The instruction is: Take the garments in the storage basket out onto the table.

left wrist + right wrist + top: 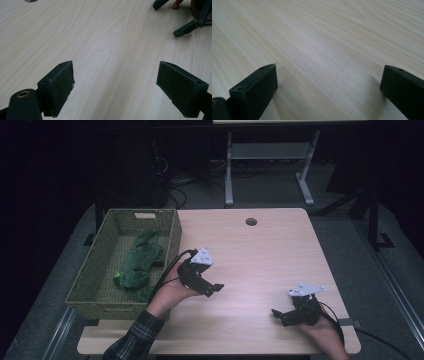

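Observation:
A green plush toy (139,262) lies inside a woven olive basket (98,265) at the table's left side. My left gripper (216,288) hovers just right of the basket, above the light wood table (260,255); its jaws stand wide apart with bare wood between them in the left gripper view (115,87). My right gripper (278,316) rests low near the front right of the table, open, nothing between its pads (254,92). The right gripper's black jaws (185,28) also appear far off in the left gripper view.
A round cable hole (251,221) sits near the table's far edge. Behind the table stands a grey metal frame (270,165) on a dark floor with cables. A plaid sleeve (132,340) enters at the bottom left.

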Tool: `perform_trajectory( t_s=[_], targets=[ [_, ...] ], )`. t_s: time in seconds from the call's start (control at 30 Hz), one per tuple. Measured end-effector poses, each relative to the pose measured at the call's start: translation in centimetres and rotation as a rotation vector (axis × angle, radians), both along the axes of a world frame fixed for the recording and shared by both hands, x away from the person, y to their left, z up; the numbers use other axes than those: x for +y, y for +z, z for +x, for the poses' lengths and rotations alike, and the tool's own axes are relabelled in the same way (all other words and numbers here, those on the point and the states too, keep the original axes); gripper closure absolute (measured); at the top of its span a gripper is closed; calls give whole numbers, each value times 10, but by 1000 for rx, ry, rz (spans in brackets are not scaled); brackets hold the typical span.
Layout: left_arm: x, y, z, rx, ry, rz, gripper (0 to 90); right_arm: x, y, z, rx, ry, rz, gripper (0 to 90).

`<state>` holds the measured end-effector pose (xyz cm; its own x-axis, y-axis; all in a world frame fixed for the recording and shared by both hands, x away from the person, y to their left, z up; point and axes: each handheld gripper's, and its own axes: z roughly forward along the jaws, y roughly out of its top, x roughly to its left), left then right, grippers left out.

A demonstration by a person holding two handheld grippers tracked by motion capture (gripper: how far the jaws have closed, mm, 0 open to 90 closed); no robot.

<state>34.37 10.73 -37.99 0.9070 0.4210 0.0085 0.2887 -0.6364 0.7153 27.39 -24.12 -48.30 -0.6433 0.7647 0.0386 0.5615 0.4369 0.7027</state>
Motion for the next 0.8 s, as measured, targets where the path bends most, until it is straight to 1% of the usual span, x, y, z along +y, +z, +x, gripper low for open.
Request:
perform_trajectory(
  t_s=[0.17, 0.27, 0.3, 0.33, 0.37, 0.43, 0.53, 0.6, 0.67, 0.8],
  targets=[
    [3, 8, 6, -6, -4, 4, 136, 0, 0, 0, 3, -2, 1, 9],
    [6, 11, 10, -1, 0, -6, 136, 0, 0, 0, 3, -2, 1, 8],
    [7, 11, 10, -1, 6, -16, 136, 0, 0, 0, 2, -2, 0, 9],
    [8, 11, 12, -3, 8, -16, 136, 0, 0, 0, 3, -2, 0, 9],
    [9, 11, 13, -2, 2, -5, 136, 0, 0, 0, 3, -2, 0, 9],
    [12, 12, 14, -3, 6, 4, 136, 0, 0, 0, 3, -3, 0, 8],
    [17, 13, 17, -7, 12, 7, 136, 0, 0, 0, 4, -2, -1, 9],
    [20, 15, 18, -3, 20, 2, 136, 0, 0, 0, -5, 5, -3, 8],
    [23, 17, 18, 0, 14, -9, 138, 0, 0, 0, -1, 1, -2, 9],
    [28, 21, 19, 6, 16, -5, 140, 0, 0, 0, -5, 5, -3, 9]
  ],
)
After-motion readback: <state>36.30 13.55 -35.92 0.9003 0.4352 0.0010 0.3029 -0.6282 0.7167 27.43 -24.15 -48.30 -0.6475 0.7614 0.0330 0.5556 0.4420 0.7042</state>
